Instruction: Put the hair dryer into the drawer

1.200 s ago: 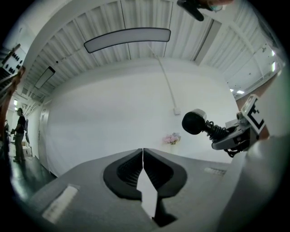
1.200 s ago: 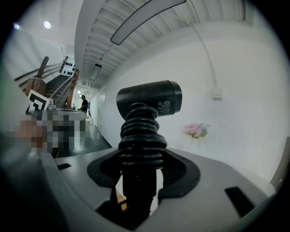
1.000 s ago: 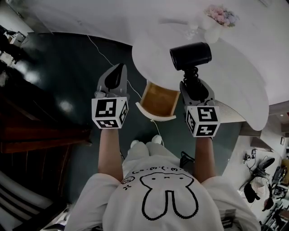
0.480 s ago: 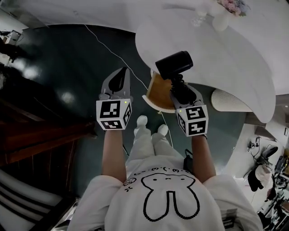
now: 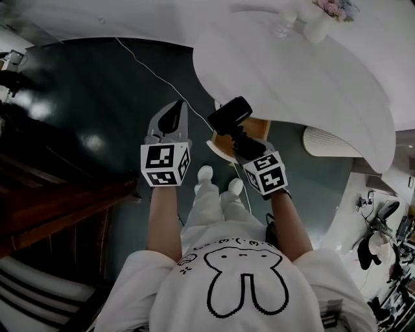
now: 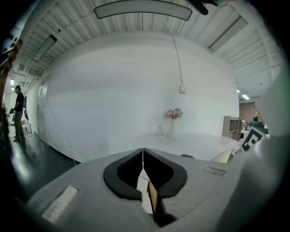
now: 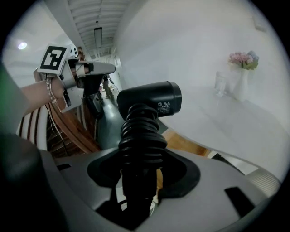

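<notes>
A black hair dryer [image 5: 229,116] [image 7: 150,102] hangs above the open wooden drawer [image 5: 261,128] [image 7: 181,142] under the white table's [image 5: 305,78] near edge. My right gripper [image 5: 241,141] [image 7: 138,167] is shut on the dryer's ribbed handle, with the barrel pointing left. To its left, over the dark floor, my left gripper [image 5: 170,118] [image 6: 143,159] is shut with nothing in it. Part of the drawer's white front and wooden side [image 6: 152,198] shows through its jaw gap.
A white cable [image 5: 150,69] runs across the dark floor [image 5: 97,97] toward the table. A vase of flowers [image 5: 322,19] and a glass [image 5: 285,24] stand at the table's far side. A ribbed white cylinder [image 5: 324,141] sits right of the drawer. Dark wooden furniture [image 5: 52,207] lies at the left.
My right gripper has carried the hair dryer left and toward me, from over the tabletop to above the open drawer. The left gripper has barely moved.
</notes>
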Tool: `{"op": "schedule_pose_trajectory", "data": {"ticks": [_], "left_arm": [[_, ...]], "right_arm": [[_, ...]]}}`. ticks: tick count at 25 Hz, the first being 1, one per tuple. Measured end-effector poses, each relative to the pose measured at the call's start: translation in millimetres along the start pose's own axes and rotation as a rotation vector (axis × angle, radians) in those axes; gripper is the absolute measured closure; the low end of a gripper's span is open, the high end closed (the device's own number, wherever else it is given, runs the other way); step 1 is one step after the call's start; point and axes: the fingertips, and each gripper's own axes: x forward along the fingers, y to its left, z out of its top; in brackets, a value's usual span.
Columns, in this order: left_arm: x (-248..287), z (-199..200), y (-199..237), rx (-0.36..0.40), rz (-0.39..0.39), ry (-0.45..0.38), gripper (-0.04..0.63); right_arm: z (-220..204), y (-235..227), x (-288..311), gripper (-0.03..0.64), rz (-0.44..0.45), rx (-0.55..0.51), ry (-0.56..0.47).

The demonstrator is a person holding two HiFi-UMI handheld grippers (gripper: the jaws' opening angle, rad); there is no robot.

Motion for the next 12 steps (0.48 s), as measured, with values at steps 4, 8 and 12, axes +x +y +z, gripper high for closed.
{"op": "schedule_pose_trajectory", "data": {"ticks": [4, 8, 12], "left_arm": [[10, -5, -1, 0.004, -0.016, 0.017, 0.578], [14, -8, 5, -0.001, -0.012, 0.027, 0.578], [20, -12, 9, -0.005, -0.008, 0.037, 0.578]], "right_arm": [[-24, 2, 20, 0.396, 0.062, -0.006, 0.136], [-45, 3, 35, 0.396, 0.103, -0.037, 0.245], [-57, -1, 45, 0.396, 0.136, -0.003, 0.331]]}}
